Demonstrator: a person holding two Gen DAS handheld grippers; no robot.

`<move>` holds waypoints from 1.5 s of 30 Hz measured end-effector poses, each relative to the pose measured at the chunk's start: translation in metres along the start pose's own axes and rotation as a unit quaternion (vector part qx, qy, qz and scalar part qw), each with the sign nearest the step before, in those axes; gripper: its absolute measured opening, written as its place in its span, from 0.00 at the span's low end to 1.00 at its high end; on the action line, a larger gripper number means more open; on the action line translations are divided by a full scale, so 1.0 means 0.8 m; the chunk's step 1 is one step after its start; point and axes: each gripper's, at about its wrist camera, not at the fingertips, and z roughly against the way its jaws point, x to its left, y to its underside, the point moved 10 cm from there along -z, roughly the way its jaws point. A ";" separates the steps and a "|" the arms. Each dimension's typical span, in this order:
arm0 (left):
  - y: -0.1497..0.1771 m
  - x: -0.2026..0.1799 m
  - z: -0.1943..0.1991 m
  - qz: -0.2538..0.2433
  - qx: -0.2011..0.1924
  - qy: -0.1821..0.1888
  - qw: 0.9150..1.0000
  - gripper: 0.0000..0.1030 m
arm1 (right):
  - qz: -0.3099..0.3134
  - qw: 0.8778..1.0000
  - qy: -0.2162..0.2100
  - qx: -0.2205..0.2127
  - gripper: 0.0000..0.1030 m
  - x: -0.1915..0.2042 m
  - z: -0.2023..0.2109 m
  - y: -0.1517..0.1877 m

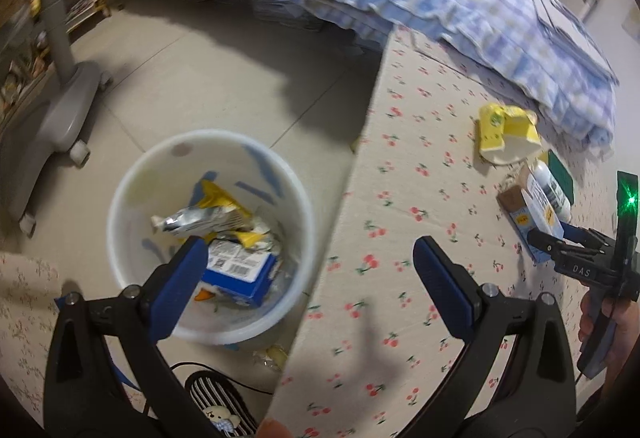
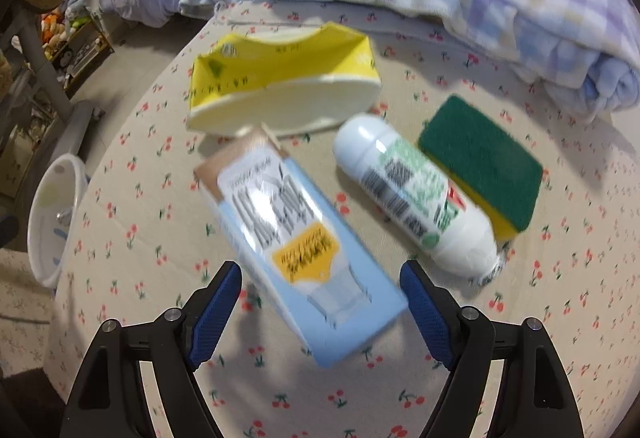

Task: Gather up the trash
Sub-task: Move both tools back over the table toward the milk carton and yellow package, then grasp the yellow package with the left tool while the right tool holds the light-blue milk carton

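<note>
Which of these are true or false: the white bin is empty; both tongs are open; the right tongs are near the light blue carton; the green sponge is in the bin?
1. The white bin is empty. False: wrappers and a blue box lie inside.
2. Both tongs are open. True: left tongs, right tongs.
3. The right tongs are near the light blue carton. True.
4. The green sponge is in the bin. False: it lies on the cherry-print surface beside the white bottle.
</note>
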 end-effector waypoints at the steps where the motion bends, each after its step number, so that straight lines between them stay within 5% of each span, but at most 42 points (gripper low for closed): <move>1: -0.002 -0.010 -0.003 -0.008 -0.002 0.002 1.000 0.99 | 0.003 1.000 -0.004 0.003 0.68 0.000 0.000 0.007; 13: -0.032 -0.146 -0.032 -0.066 -0.033 0.065 0.995 0.99 | -0.054 0.996 -0.052 -0.049 0.61 -0.038 0.094 0.046; 22: -0.056 -0.217 -0.066 -0.055 -0.054 0.123 0.989 0.91 | -0.111 0.988 -0.047 -0.100 0.61 -0.111 0.159 0.068; 35: -0.081 -0.234 -0.105 0.001 -0.060 0.179 0.982 0.35 | -0.162 0.981 -0.047 -0.093 0.61 -0.166 0.148 0.087; 45: -0.070 -0.227 -0.079 -0.011 -0.050 0.164 0.985 0.29 | -0.180 0.979 -0.036 -0.093 0.61 -0.173 0.151 0.091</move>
